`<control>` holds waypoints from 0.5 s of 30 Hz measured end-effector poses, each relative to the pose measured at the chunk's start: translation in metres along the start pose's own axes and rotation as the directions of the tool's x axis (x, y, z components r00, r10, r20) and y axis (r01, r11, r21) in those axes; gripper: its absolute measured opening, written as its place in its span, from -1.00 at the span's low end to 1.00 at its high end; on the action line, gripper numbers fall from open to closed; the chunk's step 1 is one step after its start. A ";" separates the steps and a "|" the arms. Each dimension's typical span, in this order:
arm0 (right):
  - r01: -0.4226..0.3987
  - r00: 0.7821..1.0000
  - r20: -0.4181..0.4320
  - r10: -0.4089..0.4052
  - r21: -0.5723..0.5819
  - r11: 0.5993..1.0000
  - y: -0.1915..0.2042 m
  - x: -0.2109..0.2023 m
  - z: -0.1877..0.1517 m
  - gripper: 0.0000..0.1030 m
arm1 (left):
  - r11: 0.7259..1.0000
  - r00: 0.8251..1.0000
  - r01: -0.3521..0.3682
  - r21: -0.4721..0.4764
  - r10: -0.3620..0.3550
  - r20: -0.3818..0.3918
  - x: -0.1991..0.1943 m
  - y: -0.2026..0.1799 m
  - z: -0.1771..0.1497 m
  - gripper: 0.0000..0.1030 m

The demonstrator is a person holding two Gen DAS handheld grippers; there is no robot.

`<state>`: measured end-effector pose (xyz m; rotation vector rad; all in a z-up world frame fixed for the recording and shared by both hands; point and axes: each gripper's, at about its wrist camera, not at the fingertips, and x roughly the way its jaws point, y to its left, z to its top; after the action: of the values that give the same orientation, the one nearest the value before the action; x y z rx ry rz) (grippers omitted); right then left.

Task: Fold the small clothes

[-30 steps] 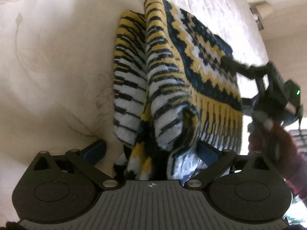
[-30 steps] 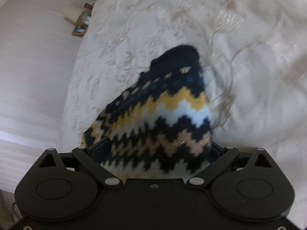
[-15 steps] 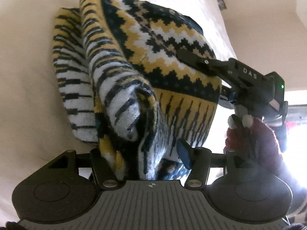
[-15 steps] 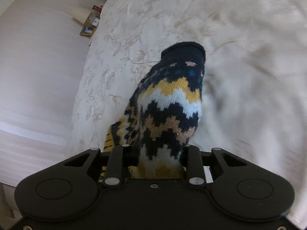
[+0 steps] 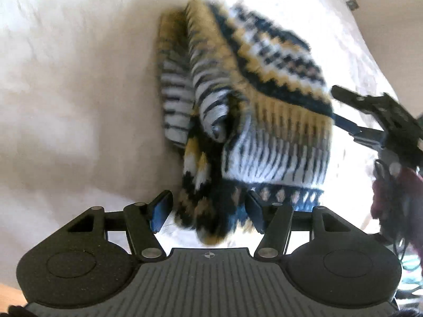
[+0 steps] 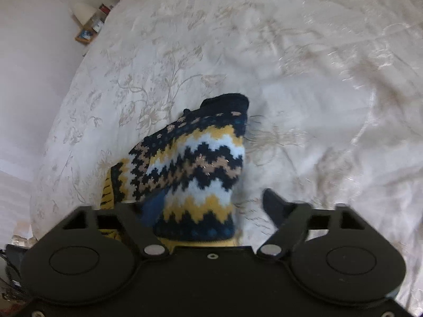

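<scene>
Knit sweater (image 5: 253,121) bunched on bedspread (image 5: 79,92), frame centre. Left gripper (image 5: 208,211) spread wide, fabric between fingers, ungripped. Right gripper (image 6: 211,206) likewise wide, gripping nothing.

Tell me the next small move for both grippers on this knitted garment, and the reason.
Probably draw both grippers straight back. The left gripper and right gripper both stand open around the folded knitted garment, which lies bunched on the embroidered bedspread; backing out should leave the fold undisturbed.

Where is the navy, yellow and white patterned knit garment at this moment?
The knit garment lies bunched on the white embroidered bedspread, between the spread fingers of the left gripper, with the right gripper at its right edge in the left wrist view.
</scene>
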<state>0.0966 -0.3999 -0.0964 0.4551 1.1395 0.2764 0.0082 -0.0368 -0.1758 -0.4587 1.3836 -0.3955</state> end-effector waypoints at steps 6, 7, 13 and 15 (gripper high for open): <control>-0.007 0.999 0.040 0.007 -0.001 1.000 -0.011 -0.017 -0.011 0.92 | 0.986 0.987 0.071 0.152 -0.091 0.133 -0.049 -0.050 0.006 0.14; -0.006 0.999 0.044 0.006 -0.003 1.000 -0.011 -0.018 -0.013 0.93 | 0.981 0.982 0.080 0.178 -0.108 0.154 -0.050 -0.062 0.008 0.14; 0.000 0.999 0.052 0.000 -0.012 1.000 -0.018 -0.027 -0.019 0.94 | 0.979 0.945 0.048 0.199 -0.109 0.309 -0.026 -0.094 0.045 0.25; 0.006 0.999 0.052 -0.005 -0.019 1.000 -0.019 -0.029 -0.020 0.96 | 0.989 0.938 0.019 0.144 -0.067 0.340 -0.010 -0.088 0.060 0.25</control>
<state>0.0664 -0.4252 -0.0892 0.4399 1.0862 0.2685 0.0658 -0.1017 -0.1131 -0.4212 0.9999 -0.4220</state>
